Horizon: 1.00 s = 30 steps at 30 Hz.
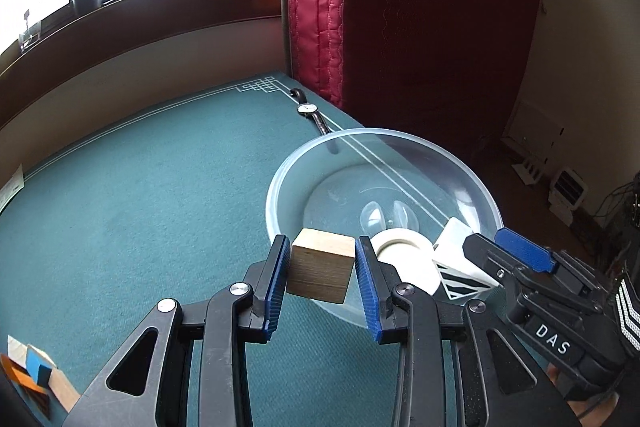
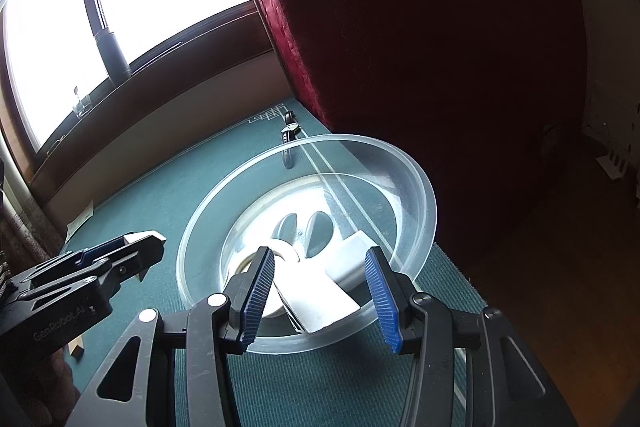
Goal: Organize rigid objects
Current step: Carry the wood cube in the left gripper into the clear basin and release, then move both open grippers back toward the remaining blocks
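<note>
Left wrist view: left gripper [image 1: 322,267] pinches wooden block [image 1: 322,271] at centre frame, over near rim of clear bowl [image 1: 460,163], prob. to drop it in. Right gripper [image 2: 320,291], fingers wide, straddles white box [image 2: 320,307] w/o clear contact. Tape roll [image 1: 404,259] partly hidden; bowl bottom hard to read thru glare.

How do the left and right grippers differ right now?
The left gripper is shut on the wooden block; the right gripper is open and holds nothing. The left sits at the clear bowl's near rim; the right hangs above the white box inside it. Both have blue ribbed pads.
</note>
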{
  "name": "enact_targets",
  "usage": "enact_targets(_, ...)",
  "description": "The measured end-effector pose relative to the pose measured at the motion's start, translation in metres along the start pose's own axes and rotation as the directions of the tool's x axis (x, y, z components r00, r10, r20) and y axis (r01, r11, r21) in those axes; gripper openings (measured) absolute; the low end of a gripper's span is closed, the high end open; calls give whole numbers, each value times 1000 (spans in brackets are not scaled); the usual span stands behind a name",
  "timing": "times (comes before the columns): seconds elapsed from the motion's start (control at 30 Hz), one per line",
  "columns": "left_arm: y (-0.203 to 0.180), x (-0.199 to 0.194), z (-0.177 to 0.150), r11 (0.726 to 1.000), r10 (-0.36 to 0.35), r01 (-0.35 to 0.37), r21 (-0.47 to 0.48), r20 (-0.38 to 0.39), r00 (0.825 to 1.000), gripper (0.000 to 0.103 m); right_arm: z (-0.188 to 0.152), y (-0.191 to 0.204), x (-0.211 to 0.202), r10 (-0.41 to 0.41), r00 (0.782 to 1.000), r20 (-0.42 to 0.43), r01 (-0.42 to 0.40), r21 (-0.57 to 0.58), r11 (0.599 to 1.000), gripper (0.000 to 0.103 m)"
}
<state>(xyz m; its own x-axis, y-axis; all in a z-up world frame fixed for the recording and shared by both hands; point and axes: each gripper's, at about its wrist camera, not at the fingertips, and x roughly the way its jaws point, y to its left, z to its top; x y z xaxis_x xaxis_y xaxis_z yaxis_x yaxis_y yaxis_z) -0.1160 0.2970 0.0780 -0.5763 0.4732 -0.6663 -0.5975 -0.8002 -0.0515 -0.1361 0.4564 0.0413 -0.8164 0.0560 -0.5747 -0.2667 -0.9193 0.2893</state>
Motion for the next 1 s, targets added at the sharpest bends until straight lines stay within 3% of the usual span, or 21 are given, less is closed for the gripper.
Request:
enact_targets(0.27, -11, 22, 8, 1000, -30, 30, -4, -5, 1000, 36, 0, -4, -4, -10, 1000, 18, 9, 23, 1000, 52)
enact_targets(0.33, -9, 25, 8, 999, -31, 30, -19, -19, 999, 56, 1, -7, -4, -19, 1000, 24, 19, 36, 999, 58)
enact_targets(0.37, -7, 26, 7, 999, -20, 19, -31, -20, 1000, 80, 1, -9, -4, -27, 999, 29, 25, 47, 999, 60)
enact_targets(0.4, -5, 25, 6, 999, 0, -1, -45, -9, 1000, 93, 1, -10, -4, -32, 999, 32, 30, 56, 998, 62)
enact_targets(0.47, 2, 20, 4, 997, 35, -33, -67, 29, 999, 95, 2, -13, -4, -36, 999, 35, 34, 68, 997, 64)
enact_targets(0.7, 21, 10, -6, 990, 103, -99, -101, 38, 994, 95, 2, -11, -2, -34, 999, 30, 32, 56, 998, 65)
enact_targets(1.0, 26, -7, -22, 982, 180, -177, -59, 41, 983, 95, -1, -5, -3, -32, 999, 31, 31, 33, 999, 69)
